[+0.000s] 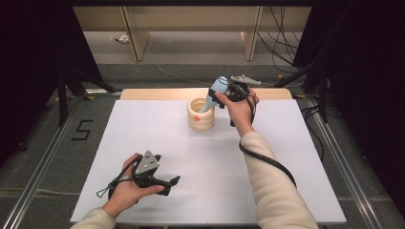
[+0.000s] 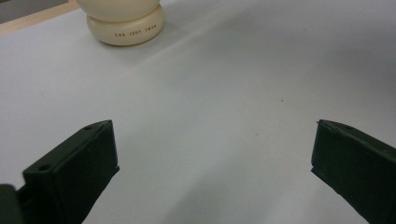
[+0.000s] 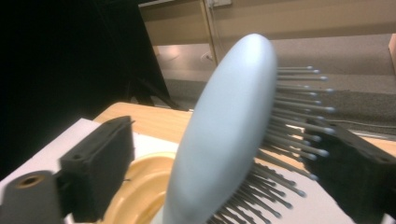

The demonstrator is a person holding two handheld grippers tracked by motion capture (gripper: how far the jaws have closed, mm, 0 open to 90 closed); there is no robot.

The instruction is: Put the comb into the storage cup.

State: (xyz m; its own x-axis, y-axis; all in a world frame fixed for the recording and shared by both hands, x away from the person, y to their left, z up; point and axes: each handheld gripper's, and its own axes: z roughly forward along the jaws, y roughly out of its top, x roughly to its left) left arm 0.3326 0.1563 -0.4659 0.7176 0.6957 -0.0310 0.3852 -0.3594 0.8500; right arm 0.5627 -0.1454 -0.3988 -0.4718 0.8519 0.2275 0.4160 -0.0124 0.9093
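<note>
Hairbrush (image 1: 213, 94), pale blue, is stood handle-down in the cream holder (image 1: 200, 114) at the far middle of the white table (image 1: 286, 191). It lies between the spread jaws of the right gripper (image 1: 224, 93), unpressed. The left gripper (image 1: 173, 183), jaws wide apart and holding nothing, is rested near left.

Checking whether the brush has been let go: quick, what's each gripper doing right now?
Left gripper: open, empty, low over the table.
Right gripper: open around the hairbrush, which stands in the cream holder.
</note>
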